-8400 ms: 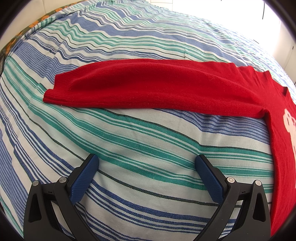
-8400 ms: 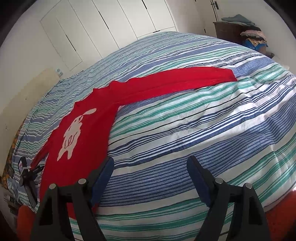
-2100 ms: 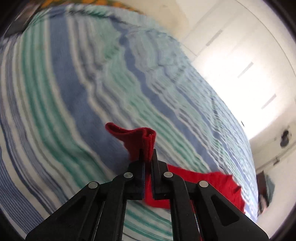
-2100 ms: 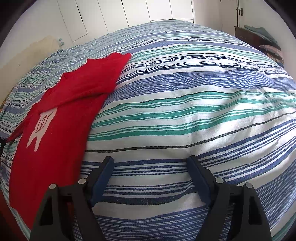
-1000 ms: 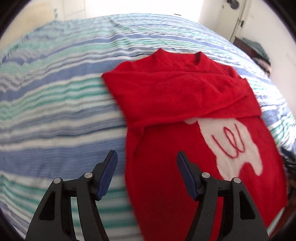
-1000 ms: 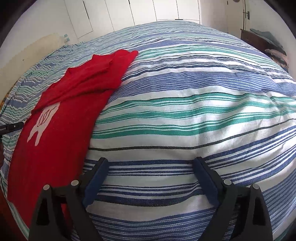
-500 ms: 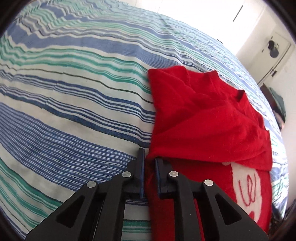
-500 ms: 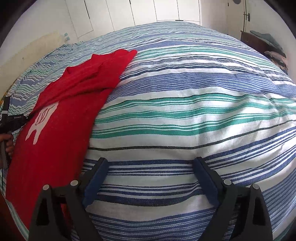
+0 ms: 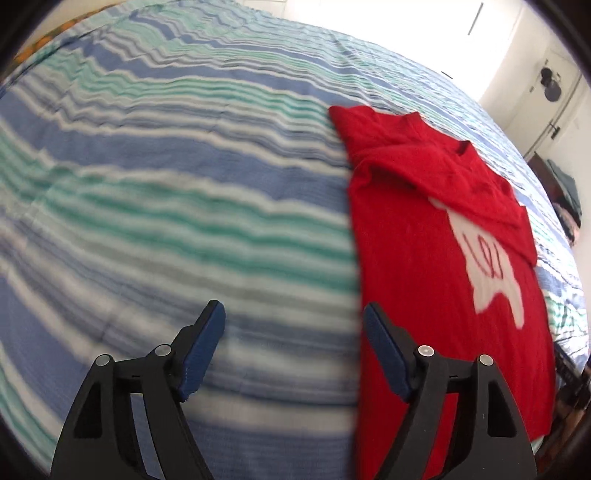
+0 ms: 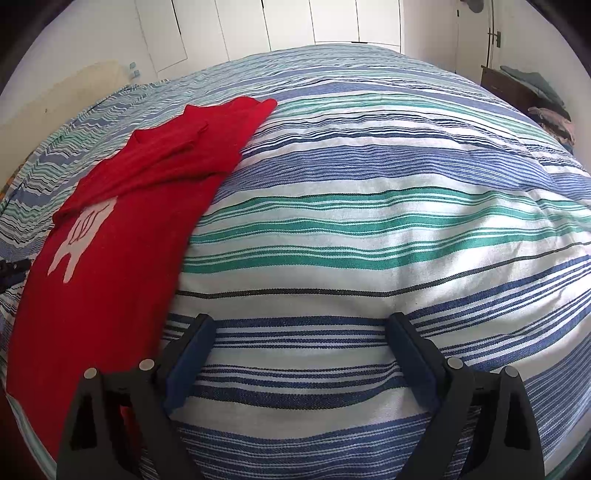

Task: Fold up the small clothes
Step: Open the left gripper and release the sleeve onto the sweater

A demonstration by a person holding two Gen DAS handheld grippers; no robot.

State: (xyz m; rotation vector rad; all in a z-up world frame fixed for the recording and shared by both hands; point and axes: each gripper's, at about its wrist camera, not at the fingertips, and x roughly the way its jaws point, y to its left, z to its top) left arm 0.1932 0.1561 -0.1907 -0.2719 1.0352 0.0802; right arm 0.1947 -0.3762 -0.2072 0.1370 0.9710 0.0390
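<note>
A small red sweater (image 9: 417, 236) with a white animal print lies flat on the striped bed; both sleeves are folded across its chest. In the right wrist view the red sweater (image 10: 122, 229) lies at the left. My left gripper (image 9: 293, 332) is open and empty, hovering at the sweater's left edge near the hem side. My right gripper (image 10: 299, 347) is open and empty above bare bedspread, to the right of the sweater's lower part.
The bed has a blue, green and white striped cover (image 10: 369, 206). White wardrobe doors (image 10: 295, 22) stand behind it. A dark dresser with piled clothes (image 10: 535, 96) stands at the far right.
My left gripper was shut on the sweater's left edge by the folded sleeve half a second ago; now it has let go, opened and pulled back. The right gripper stayed put.
</note>
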